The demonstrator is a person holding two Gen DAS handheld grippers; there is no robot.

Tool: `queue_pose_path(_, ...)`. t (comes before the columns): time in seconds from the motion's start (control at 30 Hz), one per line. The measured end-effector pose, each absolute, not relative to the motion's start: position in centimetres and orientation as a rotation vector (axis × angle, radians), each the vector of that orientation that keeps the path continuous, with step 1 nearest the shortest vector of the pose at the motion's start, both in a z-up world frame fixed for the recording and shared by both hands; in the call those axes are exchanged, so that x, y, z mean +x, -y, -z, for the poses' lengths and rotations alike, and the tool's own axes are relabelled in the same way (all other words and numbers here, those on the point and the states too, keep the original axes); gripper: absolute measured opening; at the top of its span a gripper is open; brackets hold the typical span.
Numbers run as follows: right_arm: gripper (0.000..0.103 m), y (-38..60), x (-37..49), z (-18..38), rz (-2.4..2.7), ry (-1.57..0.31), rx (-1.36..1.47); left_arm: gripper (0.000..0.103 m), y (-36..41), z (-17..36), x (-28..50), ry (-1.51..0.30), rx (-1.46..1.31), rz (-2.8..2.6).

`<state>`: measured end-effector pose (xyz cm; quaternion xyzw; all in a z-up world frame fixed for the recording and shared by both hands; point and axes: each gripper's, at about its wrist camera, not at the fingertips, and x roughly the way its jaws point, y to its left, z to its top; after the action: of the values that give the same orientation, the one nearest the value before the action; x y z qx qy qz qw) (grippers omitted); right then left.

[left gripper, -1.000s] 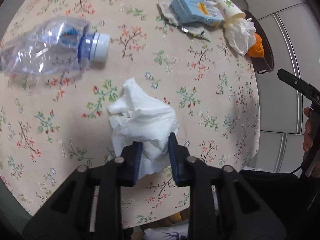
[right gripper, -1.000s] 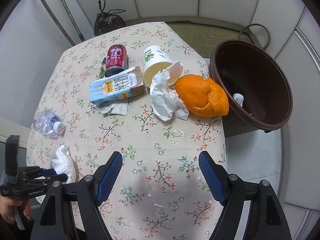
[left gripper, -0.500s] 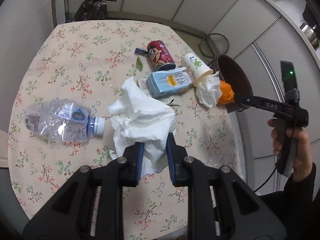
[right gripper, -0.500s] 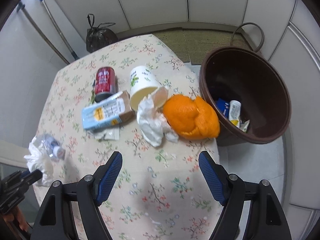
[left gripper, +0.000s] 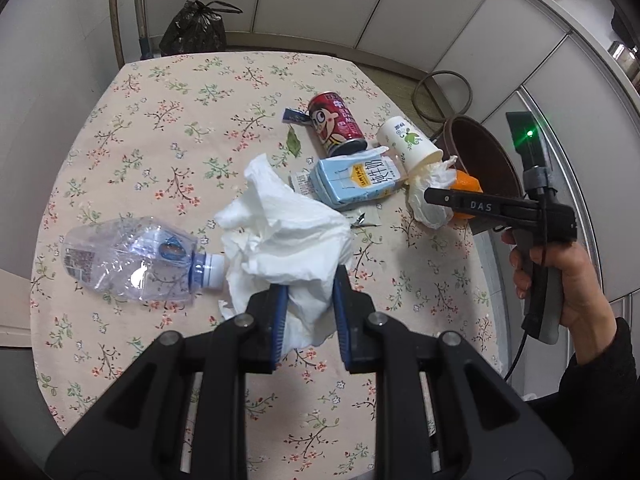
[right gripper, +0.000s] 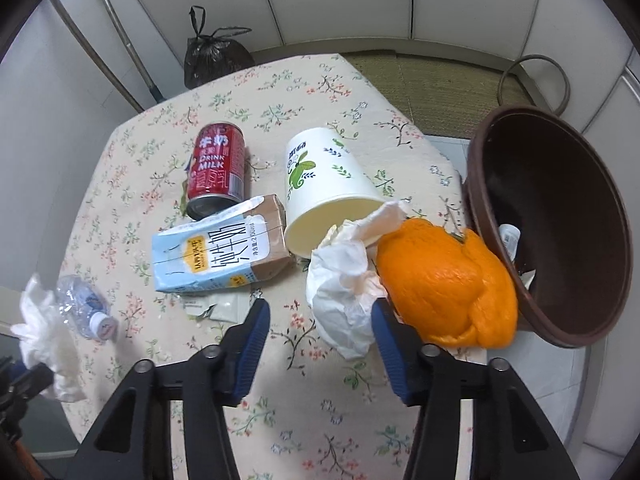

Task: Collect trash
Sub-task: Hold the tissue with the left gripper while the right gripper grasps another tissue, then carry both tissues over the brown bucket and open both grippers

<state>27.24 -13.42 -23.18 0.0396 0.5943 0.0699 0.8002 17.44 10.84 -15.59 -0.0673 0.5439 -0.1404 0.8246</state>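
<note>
Lifted clear of the floral tablecloth [left gripper: 168, 128] since earlier: crumpled white tissue [left gripper: 288, 236], pinched between left gripper [left gripper: 308, 300] pads, beside crushed plastic bottle [left gripper: 132, 260]. Right gripper [right gripper: 318, 344]: jaws spread, straddling second tissue [right gripper: 344, 292] beside orange peel [right gripper: 444, 284] and brown bin [right gripper: 560, 216].

Crumpled tissue [left gripper: 288, 236] between left fingers [left gripper: 279, 316]
</note>
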Motion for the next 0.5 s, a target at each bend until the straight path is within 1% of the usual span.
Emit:
queue_pose_path(0.17, 0.042, 13.7, 27.7, 25.0, -0.103, -1.301, 0.049, 0.024, -10.6, 15.5, 17.3, -1.137, -0.109, 0.269)
queue_pose_path(0.3, 0.024, 14.1, 27.9, 25.6, -0.097, -1.303, 0.054, 0.024, -10.4, 15.3, 17.3, -1.124, -0.102, 0.262)
queue_pose_path(0.4, 0.019, 14.2, 27.7, 25.2, -0.088, -1.292, 0.059, 0.024, -10.3, 15.1, 17.2, -1.113, -0.101, 0.257)
queue_pose_path(0.5, 0.016, 13.7, 27.2, 24.1, -0.11, -1.28, 0.036, 0.024, -10.4, 14.7, 16.9, -1.098, -0.103, 0.259)
